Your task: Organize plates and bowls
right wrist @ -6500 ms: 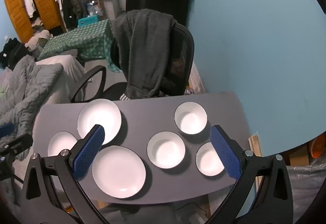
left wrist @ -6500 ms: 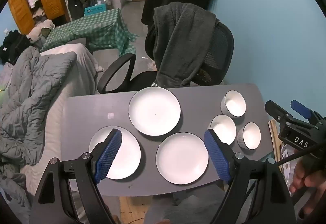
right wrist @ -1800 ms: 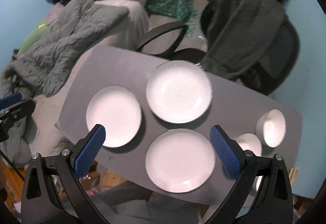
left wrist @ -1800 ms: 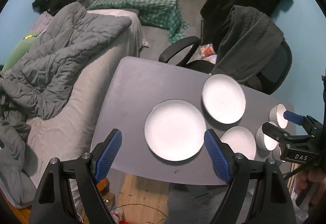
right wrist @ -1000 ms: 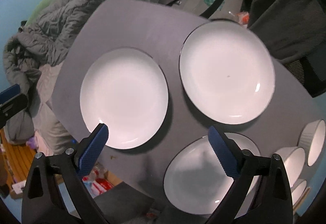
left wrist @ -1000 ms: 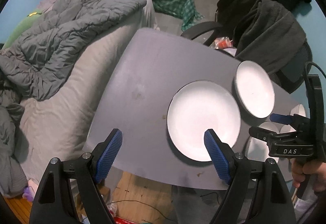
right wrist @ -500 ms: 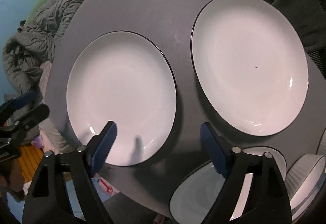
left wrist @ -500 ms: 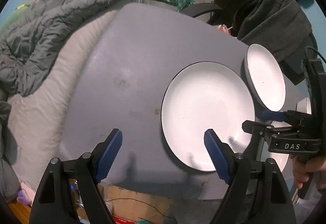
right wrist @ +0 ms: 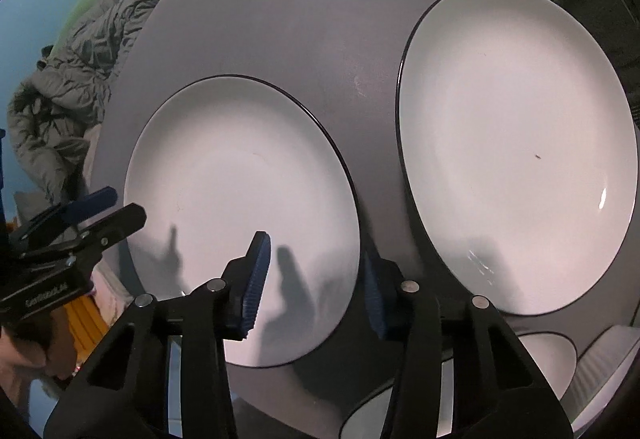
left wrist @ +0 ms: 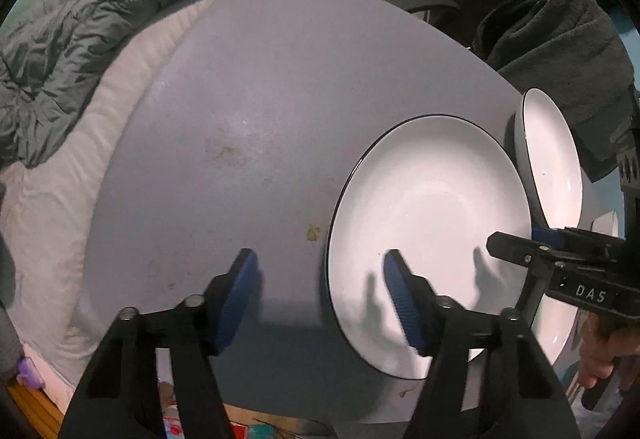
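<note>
Third plate (right wrist: 460,371) cut off at 5 o'clock. Both grippers (left wrist: 320,295) (right wrist: 316,279) closing, astride the white, dark-rimmed plate (right wrist: 240,215) edges, not yet gripping.

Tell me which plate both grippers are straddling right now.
The left plate, nearest the table's near left corner. The left gripper straddles its left rim, the right gripper its right rim; the other plates have no fingers around them.

Grey table (left wrist: 248,87), stained near its front edge; on it lie white dark-rimmed plates (right wrist: 240,199), set side by side, and a ribbed white bowl (right wrist: 604,359) at the right.
</note>
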`<state>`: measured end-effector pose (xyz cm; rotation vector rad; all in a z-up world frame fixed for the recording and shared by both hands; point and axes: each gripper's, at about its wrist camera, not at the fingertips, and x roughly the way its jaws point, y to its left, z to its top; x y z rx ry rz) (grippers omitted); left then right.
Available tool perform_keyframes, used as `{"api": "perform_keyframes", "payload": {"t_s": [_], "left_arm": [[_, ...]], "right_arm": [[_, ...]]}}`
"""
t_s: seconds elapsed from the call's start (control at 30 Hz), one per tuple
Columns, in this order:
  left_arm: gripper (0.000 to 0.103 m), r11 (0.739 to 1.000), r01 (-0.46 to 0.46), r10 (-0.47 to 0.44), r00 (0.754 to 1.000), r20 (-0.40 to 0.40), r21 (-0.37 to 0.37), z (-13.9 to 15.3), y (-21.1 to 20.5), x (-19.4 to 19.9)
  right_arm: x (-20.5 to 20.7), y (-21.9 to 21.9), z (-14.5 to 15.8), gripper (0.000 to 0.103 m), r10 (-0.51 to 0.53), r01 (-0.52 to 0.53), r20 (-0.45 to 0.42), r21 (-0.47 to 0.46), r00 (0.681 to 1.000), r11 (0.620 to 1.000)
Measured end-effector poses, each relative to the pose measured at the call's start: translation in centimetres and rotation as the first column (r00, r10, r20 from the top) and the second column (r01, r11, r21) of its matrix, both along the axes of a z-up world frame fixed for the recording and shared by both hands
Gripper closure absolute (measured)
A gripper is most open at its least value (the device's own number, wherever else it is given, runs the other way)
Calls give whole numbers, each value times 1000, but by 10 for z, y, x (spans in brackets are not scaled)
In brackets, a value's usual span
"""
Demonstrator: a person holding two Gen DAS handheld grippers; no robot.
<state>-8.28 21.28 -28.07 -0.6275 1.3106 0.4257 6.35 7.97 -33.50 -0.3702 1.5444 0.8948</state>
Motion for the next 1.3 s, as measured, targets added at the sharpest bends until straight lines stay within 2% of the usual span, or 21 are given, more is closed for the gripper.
{"api": "perform_keyframes", "payload": {"t_s": [0.07, 0.23, 0.33, 0.53, 0.7, 0.77, 0.9, 1.3], "left_arm": [[45, 1000, -11, 11, 1000, -1, -23, -5, 2, 1], [68, 997, -20, 19, 1000, -9, -77, -16, 3, 1], [75, 996, -10, 9, 1000, -11, -89, -20, 0, 1], [80, 994, 0, -1, 1000, -6, -113, -22, -2, 4], [81, 991, -1, -2, 1000, -17, -134, -21, -3, 7], [82, 988, -12, 9, 1000, -22, -151, -21, -1, 6], [85, 983, -37, 31, 999, -35, -177, -21, 7, 8], [85, 985, -35, 24, 998, -63, -167, -14, 6, 14]], "right_arm": [[1, 0, -2, 63, 4, -4, -1, -4, 1000, 1000], [3, -5, -6, 71, 8, -8, -7, -8, 1000, 1000], [3, -7, -6, 72, 14, -14, -1, -5, 1000, 1000], [8, -10, -8, 72, -15, 16, -39, 19, 999, 1000], [15, -10, -11, 84, -55, 54, -71, -11, 996, 998], [14, -7, -11, 86, -52, 51, -77, -16, 996, 999], [11, -3, -11, 86, -56, 53, -82, -38, 995, 998], [6, -4, -2, 87, -57, 51, -110, -56, 992, 997]]}}
